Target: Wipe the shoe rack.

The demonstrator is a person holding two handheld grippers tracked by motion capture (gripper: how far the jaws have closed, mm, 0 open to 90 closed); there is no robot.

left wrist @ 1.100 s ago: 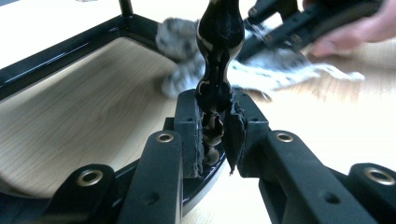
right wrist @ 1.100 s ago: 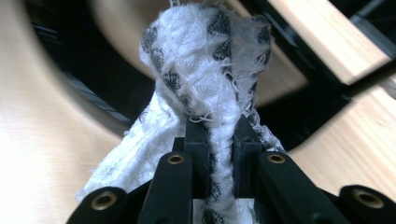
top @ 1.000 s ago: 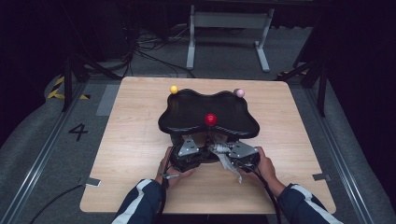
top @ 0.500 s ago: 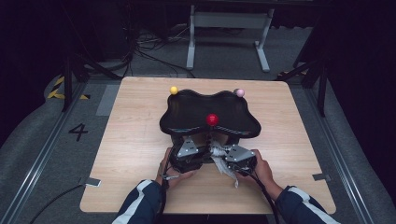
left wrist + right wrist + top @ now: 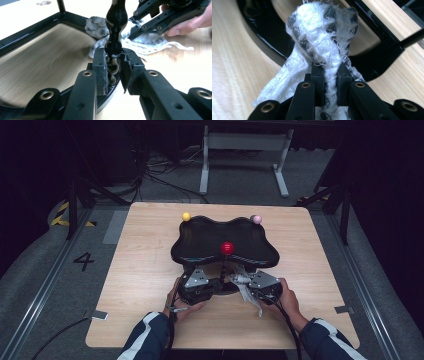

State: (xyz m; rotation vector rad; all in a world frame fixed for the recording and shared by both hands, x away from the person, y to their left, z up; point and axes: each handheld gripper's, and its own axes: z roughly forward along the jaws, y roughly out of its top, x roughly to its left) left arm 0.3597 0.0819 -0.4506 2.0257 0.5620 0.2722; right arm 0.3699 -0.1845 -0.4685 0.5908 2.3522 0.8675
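Left gripper (image 5: 113,68): jaws have just opened briefly and closed again, now clamped on the black turned post (image 5: 115,30) of the stand (image 5: 225,240), low on its stem; a re-grip, so the stand is braced again. Right gripper (image 5: 330,75): jaws together, pinching the white patterned cloth (image 5: 319,40), bunched just beside the post. Stand sits mid-table (image 5: 140,270), nearer the far edge; red ball (image 5: 227,248) on its tray. Judgement: wiping of the post can go on.
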